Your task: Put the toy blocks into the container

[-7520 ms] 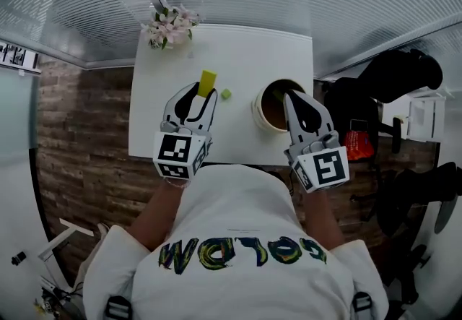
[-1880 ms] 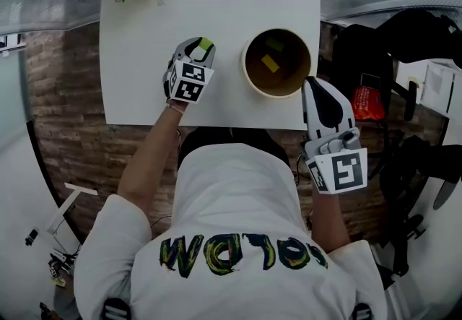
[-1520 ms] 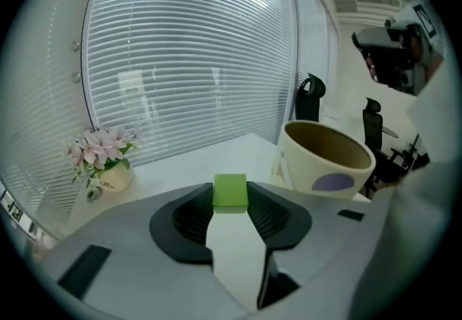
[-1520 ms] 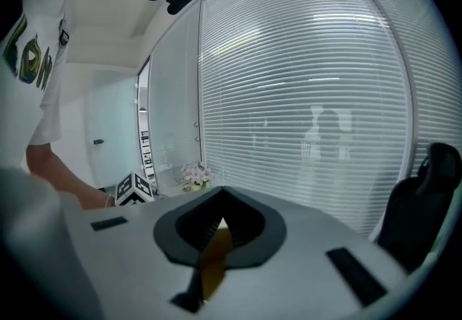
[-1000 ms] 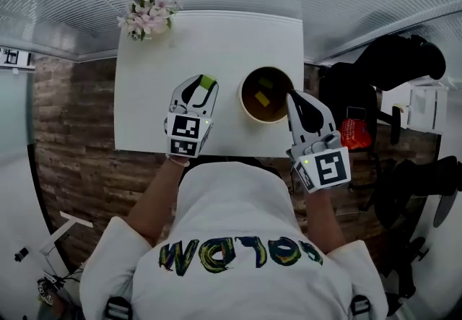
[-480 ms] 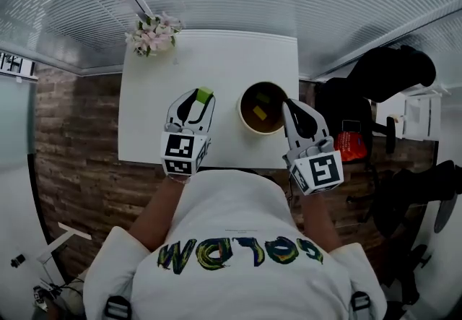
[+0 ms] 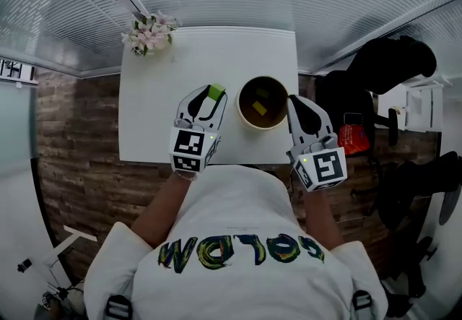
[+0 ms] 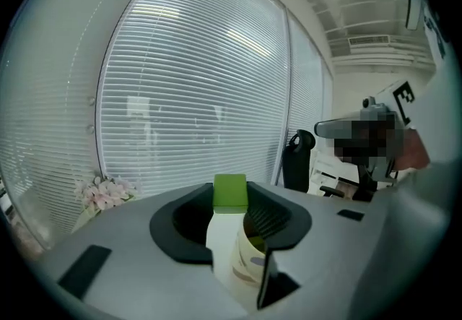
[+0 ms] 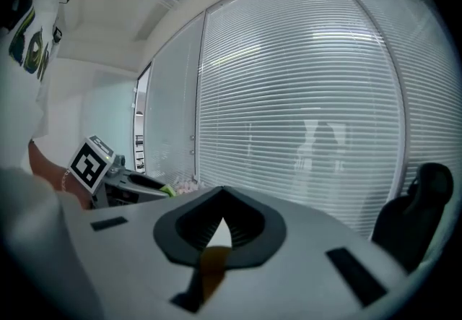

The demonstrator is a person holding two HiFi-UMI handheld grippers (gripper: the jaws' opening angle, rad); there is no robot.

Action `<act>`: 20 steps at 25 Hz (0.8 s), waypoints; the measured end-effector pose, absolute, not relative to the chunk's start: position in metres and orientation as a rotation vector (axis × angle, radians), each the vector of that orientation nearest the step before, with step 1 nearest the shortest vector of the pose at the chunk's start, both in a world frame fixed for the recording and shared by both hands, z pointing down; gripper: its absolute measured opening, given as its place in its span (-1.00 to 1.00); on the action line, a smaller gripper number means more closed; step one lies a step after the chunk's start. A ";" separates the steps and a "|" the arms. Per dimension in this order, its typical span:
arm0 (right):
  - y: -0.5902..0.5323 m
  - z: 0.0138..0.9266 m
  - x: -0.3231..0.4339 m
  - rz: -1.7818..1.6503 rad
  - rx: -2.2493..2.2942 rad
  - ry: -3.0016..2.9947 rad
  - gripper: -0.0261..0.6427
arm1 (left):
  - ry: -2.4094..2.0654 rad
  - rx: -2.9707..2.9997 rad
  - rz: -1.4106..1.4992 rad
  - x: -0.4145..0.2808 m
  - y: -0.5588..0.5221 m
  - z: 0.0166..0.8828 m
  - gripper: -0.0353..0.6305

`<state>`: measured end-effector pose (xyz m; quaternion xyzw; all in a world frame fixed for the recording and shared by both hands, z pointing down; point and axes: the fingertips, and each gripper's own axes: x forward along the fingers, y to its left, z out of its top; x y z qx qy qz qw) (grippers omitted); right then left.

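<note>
The green block point(image 8: 230, 192) is pinched between the jaws of the left tool point(image 7: 207, 94), up over the white table point(image 7: 155, 131) and just to the left of the round container point(image 7: 240, 103). A yellow block point(image 7: 260, 105) lies inside the container. The right tool point(image 7: 297, 103) is closed tight with nothing in it, close by the container's right side.

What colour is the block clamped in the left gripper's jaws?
Lime green: the small cube-shaped toy block shows best in the left gripper view.
</note>
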<state>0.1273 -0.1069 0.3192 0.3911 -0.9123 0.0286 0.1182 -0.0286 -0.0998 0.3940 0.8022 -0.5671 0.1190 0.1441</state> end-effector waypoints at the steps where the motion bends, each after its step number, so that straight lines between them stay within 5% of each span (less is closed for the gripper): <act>1: -0.107 0.319 0.131 0.081 1.153 -2.665 -0.89 | -1.620 2.323 0.343 -0.023 -0.100 0.394 -0.43; 20: -0.102 0.328 0.197 0.145 1.358 -2.562 -0.89 | -1.357 2.463 0.450 0.060 -0.114 0.420 -0.43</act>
